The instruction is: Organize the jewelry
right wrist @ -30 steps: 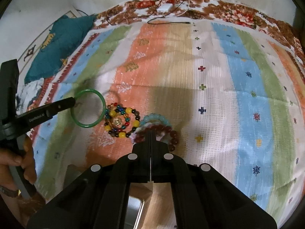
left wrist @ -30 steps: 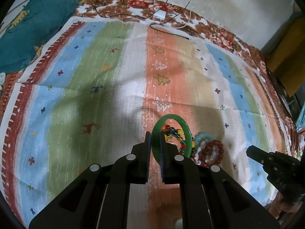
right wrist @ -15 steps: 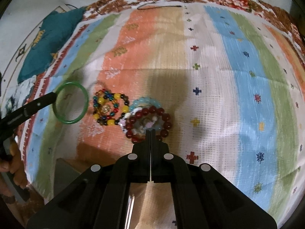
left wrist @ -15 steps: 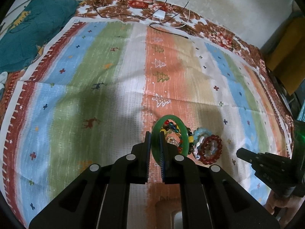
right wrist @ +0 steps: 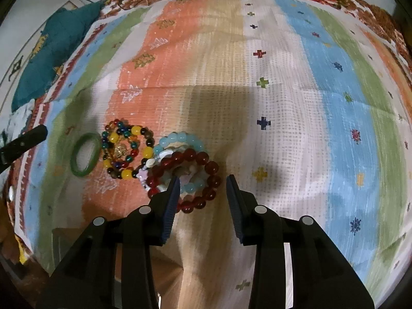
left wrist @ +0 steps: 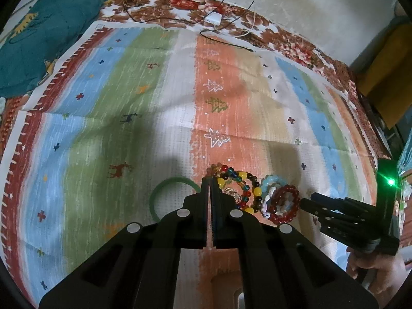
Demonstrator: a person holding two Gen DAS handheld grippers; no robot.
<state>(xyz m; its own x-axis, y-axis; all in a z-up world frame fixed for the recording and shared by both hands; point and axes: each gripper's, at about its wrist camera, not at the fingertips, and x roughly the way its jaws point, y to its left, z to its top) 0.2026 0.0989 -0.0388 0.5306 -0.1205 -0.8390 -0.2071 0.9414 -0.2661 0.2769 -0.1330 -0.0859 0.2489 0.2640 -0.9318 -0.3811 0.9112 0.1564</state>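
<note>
The landmark here is the multicoloured bead bracelet (right wrist: 126,152), which lies flat on the orange band of the striped cloth (right wrist: 283,82). Just beside it on the side toward the left tongs (left wrist: 209,182) lies the green bangle (right wrist: 85,154), flat on the cloth and free of any grip; the two look close enough to touch, though the pictures do not settle that. On the bracelet's other side sits a small heap: a pale blue bead bracelet (right wrist: 180,139) and a dark red bead bracelet (right wrist: 190,180) lying over it, with some white and pink pieces between them. The left tongs are drawn nearly together with nothing between them, their tips above the near edge of the multicoloured bracelet in the left wrist view, the bangle (left wrist: 164,195) to one side. The right tongs (right wrist: 202,182) stand wide apart over the dark red bracelet, one finger (right wrist: 172,193) overlapping its ring in the picture, holding nothing. Well beyond the bracelets, at the cloth's far edge, lie a white charger (left wrist: 213,18) and cables, and a teal cloth (left wrist: 38,41) lies off one corner.
</note>
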